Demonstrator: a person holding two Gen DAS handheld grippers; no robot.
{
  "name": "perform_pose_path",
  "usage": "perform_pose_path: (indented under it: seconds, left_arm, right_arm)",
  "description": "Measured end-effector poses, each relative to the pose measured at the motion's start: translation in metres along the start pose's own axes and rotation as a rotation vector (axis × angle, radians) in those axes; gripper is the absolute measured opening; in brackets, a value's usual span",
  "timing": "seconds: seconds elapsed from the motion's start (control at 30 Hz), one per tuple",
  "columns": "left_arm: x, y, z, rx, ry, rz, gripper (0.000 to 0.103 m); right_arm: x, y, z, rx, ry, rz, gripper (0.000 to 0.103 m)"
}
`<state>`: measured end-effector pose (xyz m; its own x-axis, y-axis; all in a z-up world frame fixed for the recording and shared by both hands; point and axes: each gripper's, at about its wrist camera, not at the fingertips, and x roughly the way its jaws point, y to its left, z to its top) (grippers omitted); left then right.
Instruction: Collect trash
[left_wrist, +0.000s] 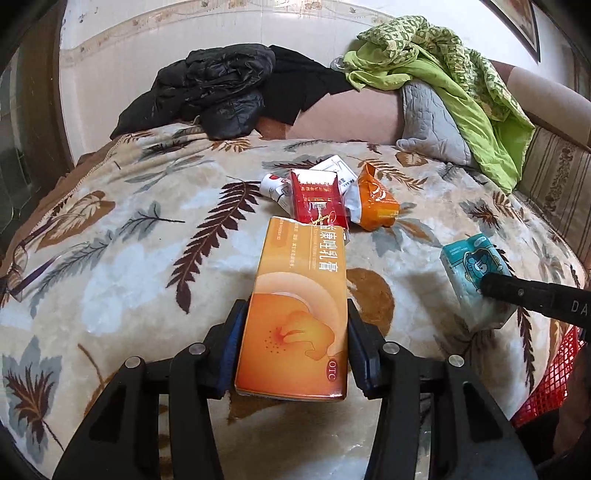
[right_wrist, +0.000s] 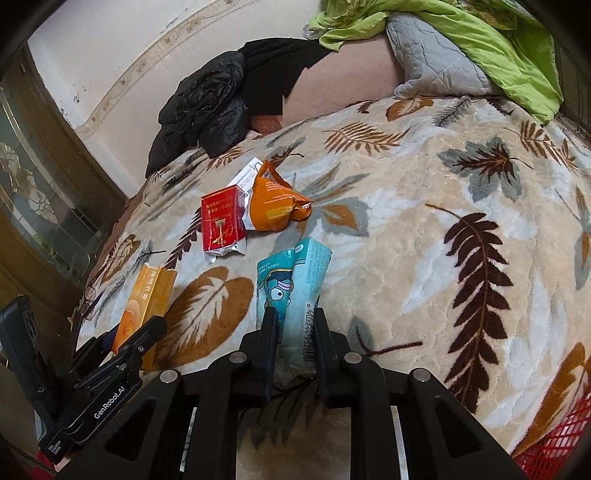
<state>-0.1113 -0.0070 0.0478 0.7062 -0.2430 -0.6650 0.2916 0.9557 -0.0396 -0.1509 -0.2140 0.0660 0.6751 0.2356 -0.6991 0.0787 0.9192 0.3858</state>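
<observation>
My left gripper is shut on an orange medicine box, held just above the leaf-patterned blanket; the same box and left gripper show at the lower left of the right wrist view. My right gripper is shut on a teal tissue pack, squeezing its near end; in the left wrist view that pack sits at the right under a black finger. Farther back lie a red cigarette pack, an orange snack bag and a white tube and box.
A red mesh basket shows at the lower right edge, also as the basket in the right wrist view. Black clothes, a grey pillow and a green quilt lie at the bed's head. Glasses rest at the left edge.
</observation>
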Motion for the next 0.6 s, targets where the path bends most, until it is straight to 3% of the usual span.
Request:
perform_pose_path:
  seconds: [0.6]
  left_arm:
    - [-0.0073, -0.0045, -0.0006, 0.032, -0.03, 0.026, 0.049]
  right_arm:
    - [-0.005, 0.0004, -0.0007, -0.004, -0.018, 0.005, 0.019]
